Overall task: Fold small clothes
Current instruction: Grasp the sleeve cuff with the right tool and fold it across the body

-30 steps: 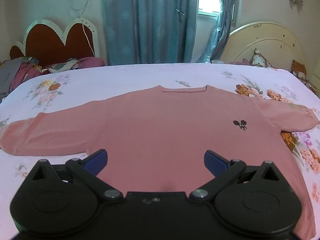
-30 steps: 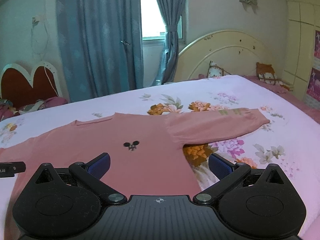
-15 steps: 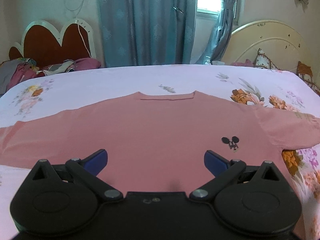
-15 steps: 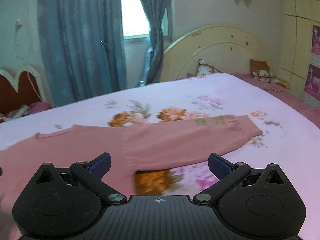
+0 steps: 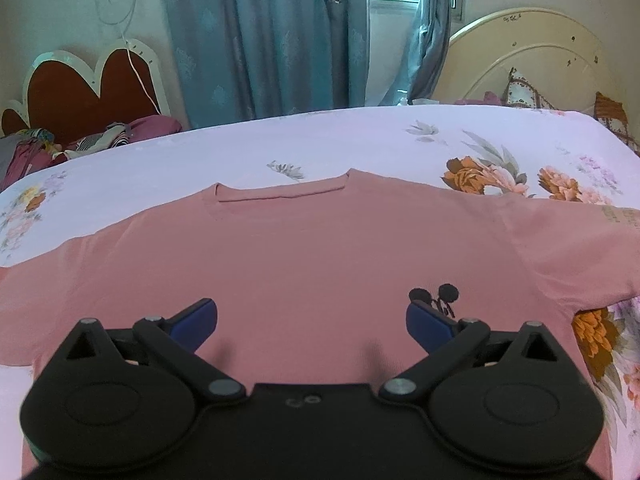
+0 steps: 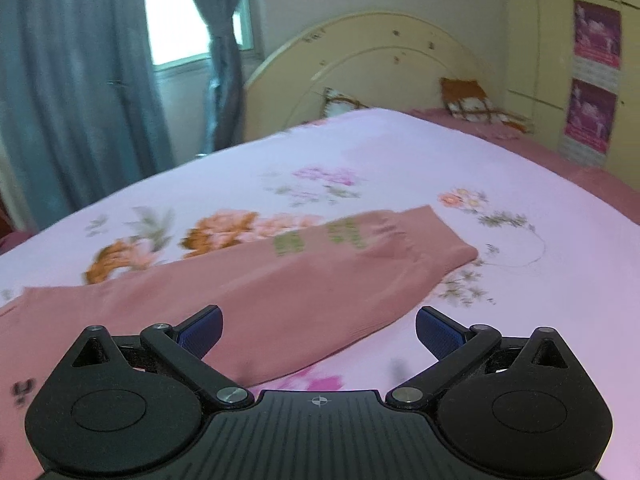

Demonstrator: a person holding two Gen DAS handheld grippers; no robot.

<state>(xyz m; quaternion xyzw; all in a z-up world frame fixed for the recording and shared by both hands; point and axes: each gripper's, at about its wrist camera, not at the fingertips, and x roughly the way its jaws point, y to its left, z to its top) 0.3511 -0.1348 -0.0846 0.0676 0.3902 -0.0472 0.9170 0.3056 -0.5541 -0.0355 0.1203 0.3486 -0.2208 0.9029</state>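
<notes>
Here, I am hovering both grippers over a pink shirt (image 5: 320,256) lying flat on a floral bedsheet (image 5: 320,140).
Left gripper (image 5: 312,318) is gaping empty — right gripper (image 6: 319,326) is closing, unclamped, above the sleeve (image 6: 320,280).

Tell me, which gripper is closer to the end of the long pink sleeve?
Right. The right gripper hovers just short of the sleeve, jaws closing, nothing gripped. The left gripper hangs over the shirt's chest, by the black logo.

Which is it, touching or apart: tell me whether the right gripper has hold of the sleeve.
Apart. In the right wrist view the right gripper is closing, yet its blue fingertips stand clear of the sleeve lying flat beyond them.
</notes>
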